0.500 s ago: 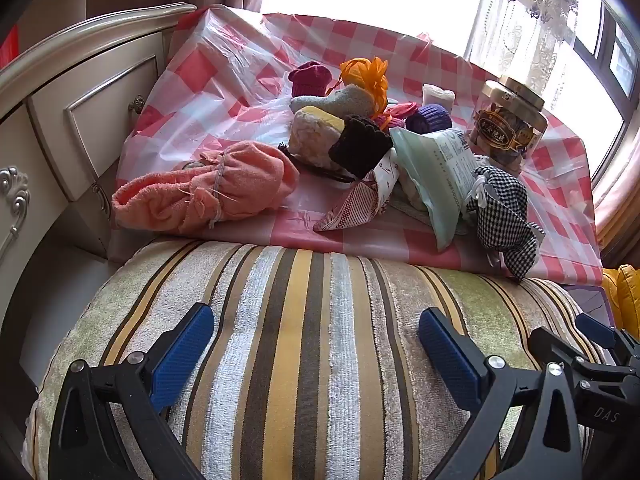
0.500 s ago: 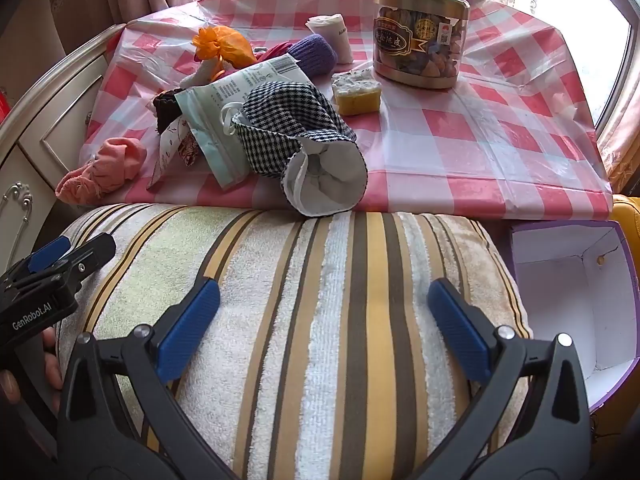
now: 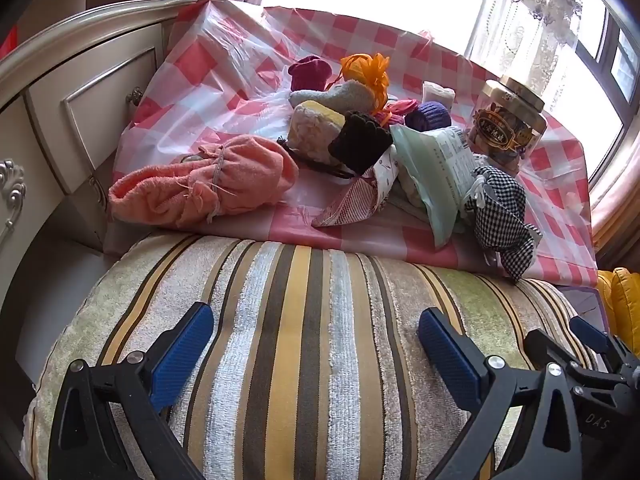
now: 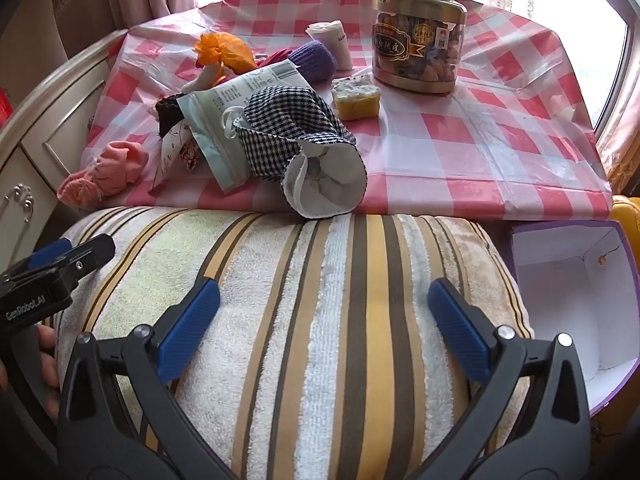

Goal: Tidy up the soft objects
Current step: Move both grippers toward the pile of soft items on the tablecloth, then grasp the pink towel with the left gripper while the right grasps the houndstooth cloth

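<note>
A striped cushion (image 3: 304, 340) (image 4: 320, 320) lies in front of the table, under both grippers. My left gripper (image 3: 316, 356) is open with its blue pads spread wide over the cushion. My right gripper (image 4: 324, 328) is open the same way over the cushion's right half. On the red checked tablecloth (image 4: 480, 140) lies a heap of soft things: a pink towel (image 3: 200, 180), a checked cloth pouch (image 4: 296, 140), a black knit piece (image 3: 360, 140), a purple knit ball (image 4: 312, 60), an orange bow (image 3: 368, 70).
A gold-lidded jar (image 4: 416, 36) stands at the back right. A sponge (image 4: 356, 96) lies in front of it. An open purple box (image 4: 572, 300) sits right of the cushion. A cream drawer cabinet (image 3: 60, 120) stands on the left.
Both views have shifted very slightly; the cushion and the heap stay in place. Both grippers remain open.
</note>
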The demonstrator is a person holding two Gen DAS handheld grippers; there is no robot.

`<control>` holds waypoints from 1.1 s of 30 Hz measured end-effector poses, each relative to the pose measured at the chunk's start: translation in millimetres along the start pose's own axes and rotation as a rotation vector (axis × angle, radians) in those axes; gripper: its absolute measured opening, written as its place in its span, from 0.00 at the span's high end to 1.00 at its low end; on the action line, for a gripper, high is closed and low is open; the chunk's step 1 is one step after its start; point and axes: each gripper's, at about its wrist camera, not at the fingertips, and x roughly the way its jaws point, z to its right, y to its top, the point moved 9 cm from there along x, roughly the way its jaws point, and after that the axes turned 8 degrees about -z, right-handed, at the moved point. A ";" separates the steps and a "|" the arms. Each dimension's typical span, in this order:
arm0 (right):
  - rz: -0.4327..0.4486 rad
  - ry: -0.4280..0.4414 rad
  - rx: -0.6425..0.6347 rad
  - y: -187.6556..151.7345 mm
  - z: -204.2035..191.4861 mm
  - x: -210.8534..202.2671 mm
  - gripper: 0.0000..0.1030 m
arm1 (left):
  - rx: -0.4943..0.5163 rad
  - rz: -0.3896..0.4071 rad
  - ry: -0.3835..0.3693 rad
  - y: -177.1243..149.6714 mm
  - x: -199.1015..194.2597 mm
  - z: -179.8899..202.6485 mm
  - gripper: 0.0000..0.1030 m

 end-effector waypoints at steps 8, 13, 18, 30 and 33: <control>-0.092 0.030 -0.004 5.0 1.4 5.4 0.00 | -0.064 0.049 0.018 9.3 -11.0 -14.6 0.01; -0.100 0.080 0.025 14.2 3.7 8.4 0.00 | -0.139 0.087 0.093 39.6 -12.2 -45.3 0.02; -0.090 0.124 -0.023 28.0 -4.4 10.8 0.00 | -0.078 0.088 0.227 74.2 -3.2 -59.7 0.02; -0.026 0.050 -0.149 78.5 -13.7 26.8 0.00 | 0.059 -0.084 0.310 91.1 61.0 -62.1 0.15; -0.036 0.051 -0.167 90.0 -16.6 37.9 0.00 | 0.059 -0.105 0.294 88.7 69.3 -61.1 0.31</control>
